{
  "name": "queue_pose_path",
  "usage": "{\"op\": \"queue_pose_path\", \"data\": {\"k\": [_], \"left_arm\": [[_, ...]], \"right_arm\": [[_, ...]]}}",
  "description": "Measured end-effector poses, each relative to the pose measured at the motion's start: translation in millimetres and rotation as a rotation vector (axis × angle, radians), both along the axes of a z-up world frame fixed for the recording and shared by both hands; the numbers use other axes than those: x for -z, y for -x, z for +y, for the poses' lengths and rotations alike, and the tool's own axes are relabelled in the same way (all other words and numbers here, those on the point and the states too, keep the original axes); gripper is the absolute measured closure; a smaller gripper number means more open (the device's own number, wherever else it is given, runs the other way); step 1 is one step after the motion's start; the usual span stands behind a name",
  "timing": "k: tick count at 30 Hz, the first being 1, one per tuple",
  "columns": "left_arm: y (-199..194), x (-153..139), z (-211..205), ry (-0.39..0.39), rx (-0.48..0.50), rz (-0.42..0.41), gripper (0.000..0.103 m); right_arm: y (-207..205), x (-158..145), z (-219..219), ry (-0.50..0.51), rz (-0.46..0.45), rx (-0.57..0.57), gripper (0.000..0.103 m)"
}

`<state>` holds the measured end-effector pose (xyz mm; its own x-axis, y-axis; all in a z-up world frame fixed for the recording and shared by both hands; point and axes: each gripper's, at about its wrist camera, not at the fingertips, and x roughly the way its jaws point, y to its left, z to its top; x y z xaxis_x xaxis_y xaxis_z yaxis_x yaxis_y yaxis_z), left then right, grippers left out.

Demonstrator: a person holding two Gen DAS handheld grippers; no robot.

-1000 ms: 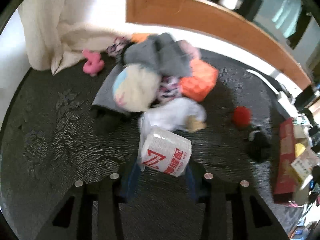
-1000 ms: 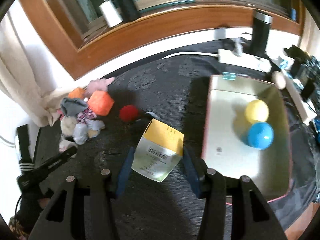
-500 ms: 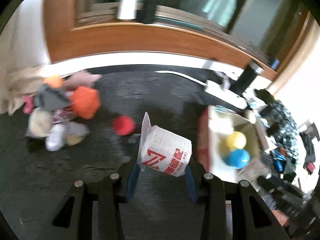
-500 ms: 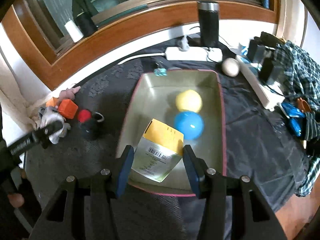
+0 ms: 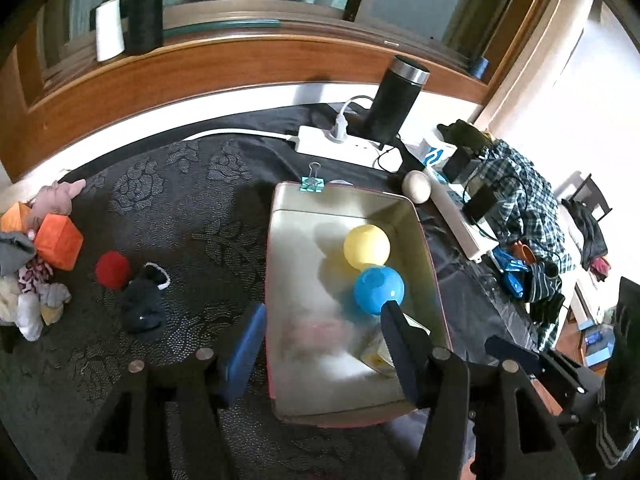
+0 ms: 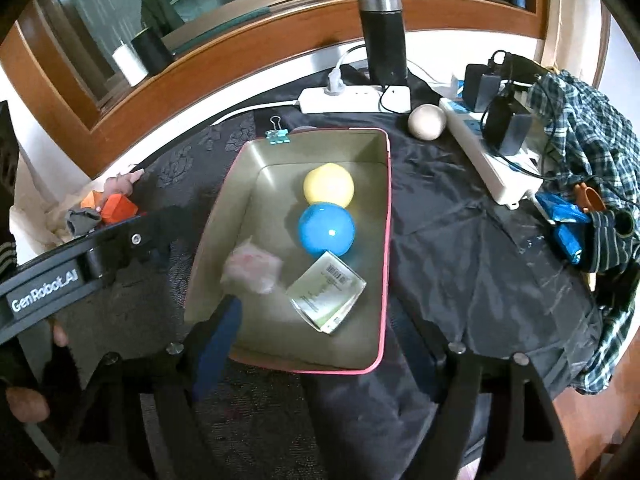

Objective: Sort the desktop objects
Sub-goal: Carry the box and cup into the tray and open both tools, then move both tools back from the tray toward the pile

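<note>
A pink-rimmed tray [image 5: 424, 236] [image 6: 387, 216] holds a yellow ball [image 5: 366, 246] [image 6: 329, 185], a blue ball [image 5: 378, 289] [image 6: 326, 229], a yellow-and-white box [image 6: 326, 291] [image 5: 376, 352] and a blurred white-and-red tissue roll [image 6: 251, 269] [image 5: 316, 332]. My left gripper [image 5: 320, 336] is open and empty above the tray's near end. My right gripper [image 6: 320, 336] is open and empty over the tray's near edge. The left gripper's black body [image 6: 80, 264] shows in the right wrist view.
A pile of soft toys with an orange block [image 5: 58, 241], a red ball [image 5: 113, 269] and a black cloth [image 5: 142, 306] lie left of the tray. A power strip [image 5: 340, 144], a black flask [image 5: 396, 100], a beige egg-shaped thing [image 5: 417, 186] and a plaid cloth [image 6: 580, 128] lie behind and right.
Both grippers opened over the tray. The tissue roll left my left gripper and the box left my right gripper; both are now in the tray, the roll still blurred.
</note>
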<state>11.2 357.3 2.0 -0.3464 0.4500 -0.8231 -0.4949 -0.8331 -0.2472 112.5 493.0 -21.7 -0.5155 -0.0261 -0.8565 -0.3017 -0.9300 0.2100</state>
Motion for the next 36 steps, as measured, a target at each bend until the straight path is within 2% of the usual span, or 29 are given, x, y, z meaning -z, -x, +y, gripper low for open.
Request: {"op": "queue_pose_path", "data": {"k": [9,18,36], "left_arm": [[2.0,-9.8,-24.0,0.004,-0.079,0.021,0.042],[3.7,-17.8,-68.4,0.005,-0.195,0.03,0.042],[-5.1,-30.4,-171.9,0.001,-0.37,0.048,0.042]], "right_arm": [[13.0,-5.1,-15.1,-0.08,-0.029,-0.028,0.024],[32.1,-26.4,-54.7,-0.182,0.013,-0.118,0.024],[46.4,-47.7,-136.3,-0.222,0.071,-0.221,0.024]]}}
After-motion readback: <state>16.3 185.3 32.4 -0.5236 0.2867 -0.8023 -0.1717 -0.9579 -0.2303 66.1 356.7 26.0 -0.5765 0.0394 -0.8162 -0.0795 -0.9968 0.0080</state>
